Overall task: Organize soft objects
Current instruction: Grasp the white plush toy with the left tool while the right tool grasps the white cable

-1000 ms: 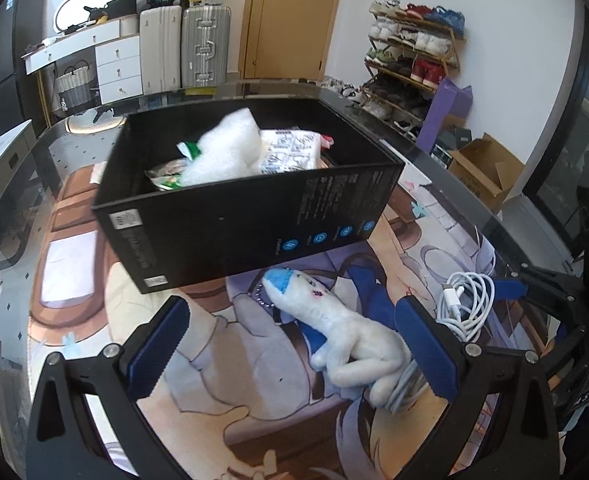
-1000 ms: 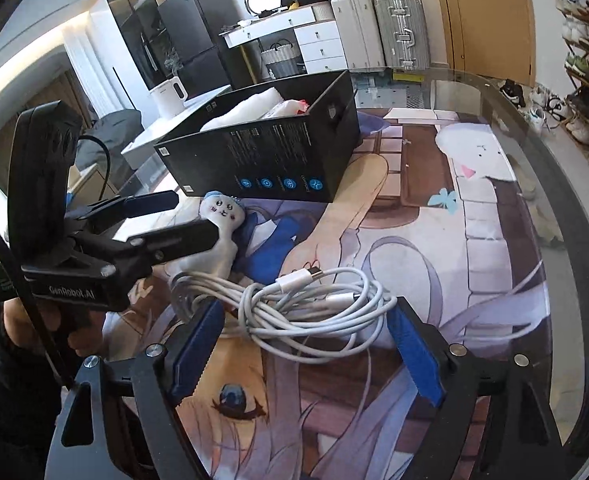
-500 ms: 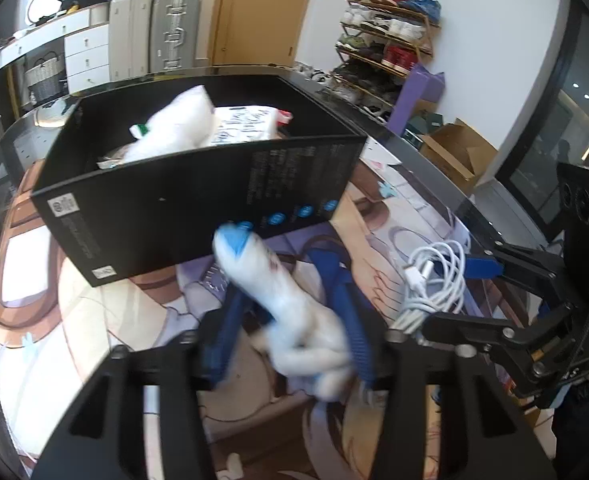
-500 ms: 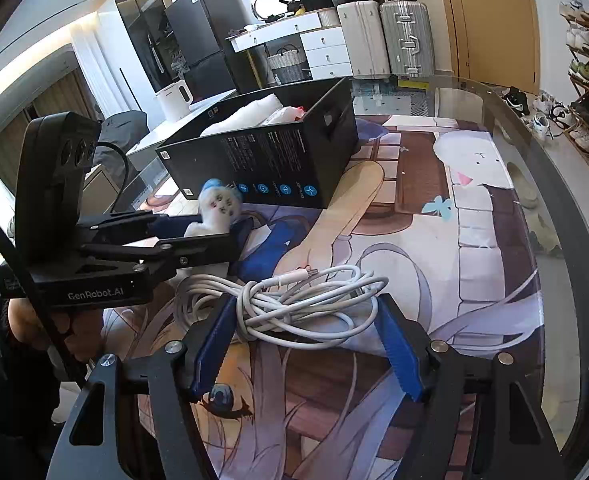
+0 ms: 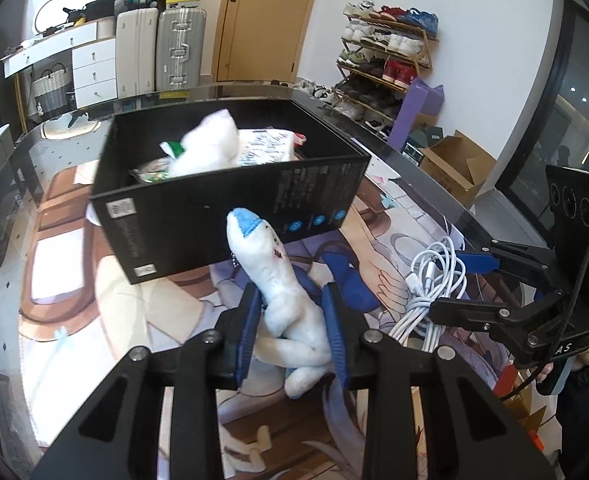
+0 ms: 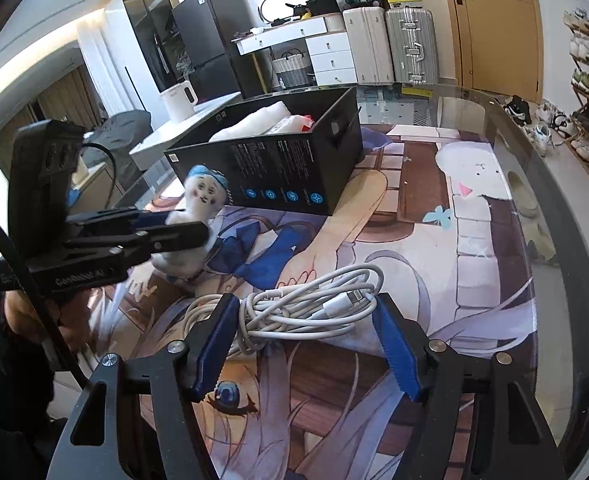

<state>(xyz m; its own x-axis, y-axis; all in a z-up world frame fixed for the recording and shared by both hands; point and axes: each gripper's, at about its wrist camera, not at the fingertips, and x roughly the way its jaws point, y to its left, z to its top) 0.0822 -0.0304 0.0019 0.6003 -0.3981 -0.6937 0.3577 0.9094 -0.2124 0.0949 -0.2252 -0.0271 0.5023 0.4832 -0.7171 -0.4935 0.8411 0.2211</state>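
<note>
The white plush doll (image 5: 284, 292) with a blue cap is clamped between the fingers of the left gripper (image 5: 292, 322) and held above the tabletop (image 6: 490, 248), just before the black box (image 5: 230, 216). The right gripper (image 6: 306, 344) is positioned with fingers apart around the coiled white cable (image 6: 314, 308), which lies on the printed mat (image 6: 414, 208).

path: black box (image 5: 230, 216) wall ahead; right: cable coil (image 5: 434, 280) near

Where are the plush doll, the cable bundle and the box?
plush doll (image 5: 272, 268), left wrist view, on its torso.
cable bundle (image 6: 314, 312), right wrist view, on the coil's middle.
box (image 5: 222, 224), left wrist view, on its near wall.
</note>
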